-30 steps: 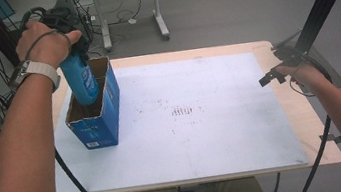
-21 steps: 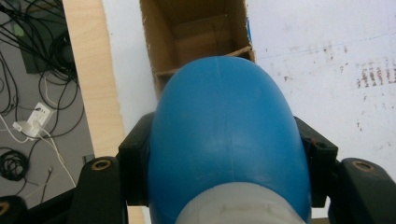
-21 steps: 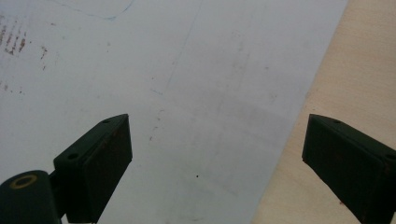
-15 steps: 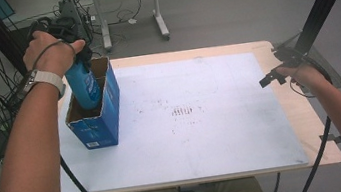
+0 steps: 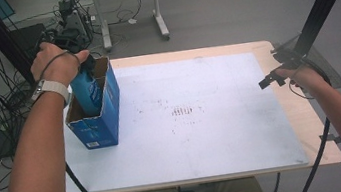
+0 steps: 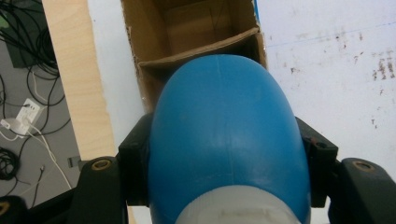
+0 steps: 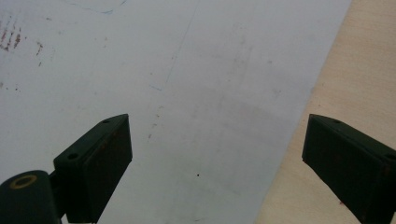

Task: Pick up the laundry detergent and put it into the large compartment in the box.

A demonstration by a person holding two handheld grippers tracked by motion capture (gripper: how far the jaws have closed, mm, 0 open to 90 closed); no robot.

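The table [image 5: 308, 122] is a pale wooden top, almost wholly covered by a white sheet [image 5: 214, 135] with a patch of small dark specks near its middle. At the sheet's left end stands the open cardboard box [image 5: 104, 120], blue outside and brown inside, upright with its flaps raised. The blue bottle [image 5: 86, 90] is partly inside it, base down, leaning a little, with its upper part still above the rim.

The left gripper [image 6: 224, 154] pinches the blue bottle by its sides, one black jaw pressed against each flank. In the high view the person's left hand [image 5: 58, 64], with a pale wristband below it, covers that gripper above the box. The left gripper view looks down along the bottle's rounded blue body to a whitish band at its near end, and past it into the box: bare brown walls, a cardboard divider crossing the interior, and no other contents that can be made out.

The right gripper [image 7: 215, 154] hangs over the right edge of the sheet with its jaws spread wide and nothing between them. The right gripper view shows faint scuffs on the sheet and the wood strip beside it; the high view places that gripper [image 5: 269, 79] well apart from the box.
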